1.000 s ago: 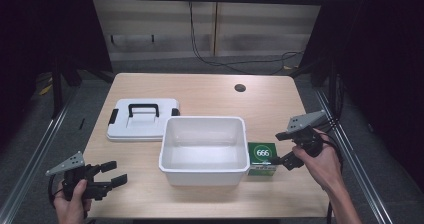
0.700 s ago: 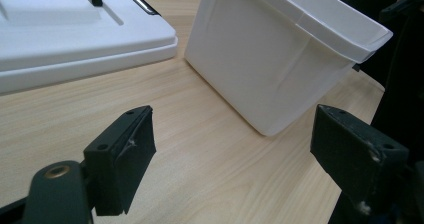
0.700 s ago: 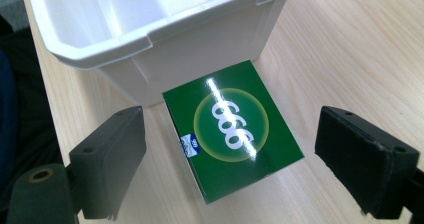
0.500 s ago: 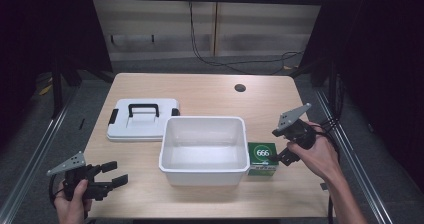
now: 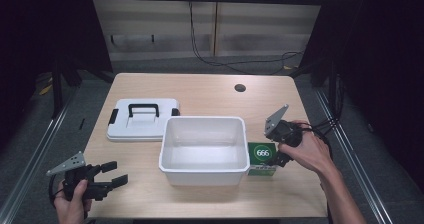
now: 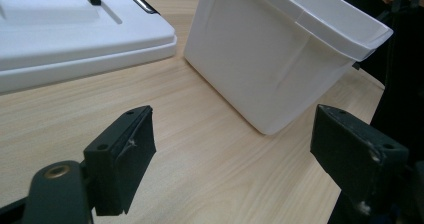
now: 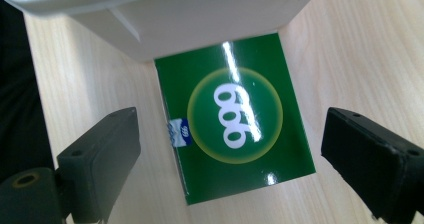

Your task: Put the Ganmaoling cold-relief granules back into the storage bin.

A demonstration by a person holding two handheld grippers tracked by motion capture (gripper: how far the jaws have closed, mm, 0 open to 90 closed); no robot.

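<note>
The green box (image 5: 262, 158) lies flat on the table (image 5: 200, 91) near its right edge, toward the front right corner, with its printed face up and one side against the right wall of the white bin (image 5: 204, 145). This position leaves 3 sides free, so the approach comes from the open right side and from above, which is where the right gripper (image 5: 278, 159) is held.

In the right gripper view the box (image 7: 235, 116) sits between the 2 black jaws, which stand wide apart with a gap on each side. The jaws have just been opening; neither pad touches the box, so nothing is gripped. The spread appears set to clear the box width before closing.

Orientation: the box face is a slightly elongated rectangle. Its long axis runs from the front edge of the table toward the back edge, parallel to the bin wall (image 7: 200, 19). The "666" mark reads upright from the front edge in the high view. The jaws line up across the short axis, which is judged the easier grip.

The left gripper (image 5: 104, 180) rests near the front left corner of the table, jaws parted and empty, pointing toward the bin (image 6: 280, 59). The white lid (image 5: 142, 119) lies flat behind it, left of the bin, leaving the bin open for loading.
</note>
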